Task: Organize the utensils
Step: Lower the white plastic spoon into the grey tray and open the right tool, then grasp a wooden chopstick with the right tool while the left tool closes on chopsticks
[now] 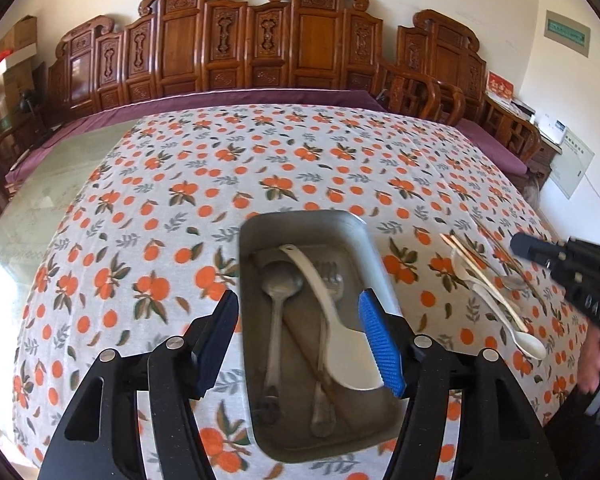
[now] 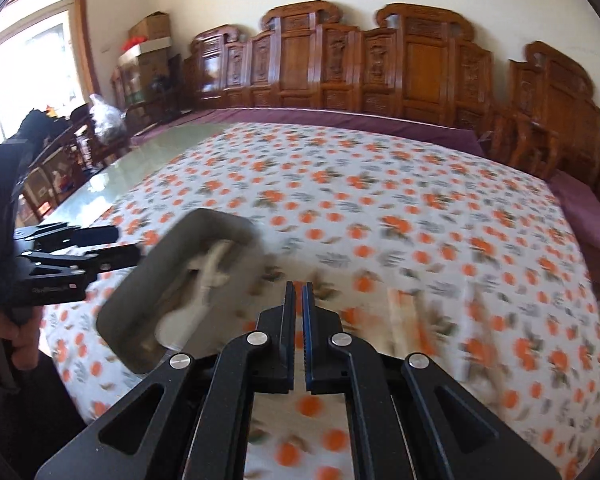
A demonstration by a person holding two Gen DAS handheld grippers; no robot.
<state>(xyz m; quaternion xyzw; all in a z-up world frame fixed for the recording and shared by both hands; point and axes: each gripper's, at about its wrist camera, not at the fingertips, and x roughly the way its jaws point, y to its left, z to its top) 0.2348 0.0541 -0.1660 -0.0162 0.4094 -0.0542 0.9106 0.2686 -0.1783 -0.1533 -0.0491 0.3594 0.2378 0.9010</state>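
**Loose pile may scatter**

My left gripper (image 1: 298,334) gapes empty over the metal tray (image 1: 256,360), where the white paddle (image 1: 332,320) lies. My right gripper (image 2: 298,320), pinched shut and empty, could knock the spoons and chopsticks (image 1: 496,292) still lying on the tablecloth (image 1: 260,160).

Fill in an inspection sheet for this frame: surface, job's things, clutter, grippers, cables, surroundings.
Surface: table under an orange-print tablecloth, bare glass at its far left side.
Job's things: metal tray holds a white rice paddle, a metal spoon and a fork; still loose on the cloth beside it are a white spoon, chopsticks and another metal spoon.
Clutter: nothing seen.
Grippers: left gripper open above the tray, nothing between its jaws; right gripper shut, empty.
Cables: nothing seen on the table.
Surroundings: carved wooden bench, cardboard boxes, window.
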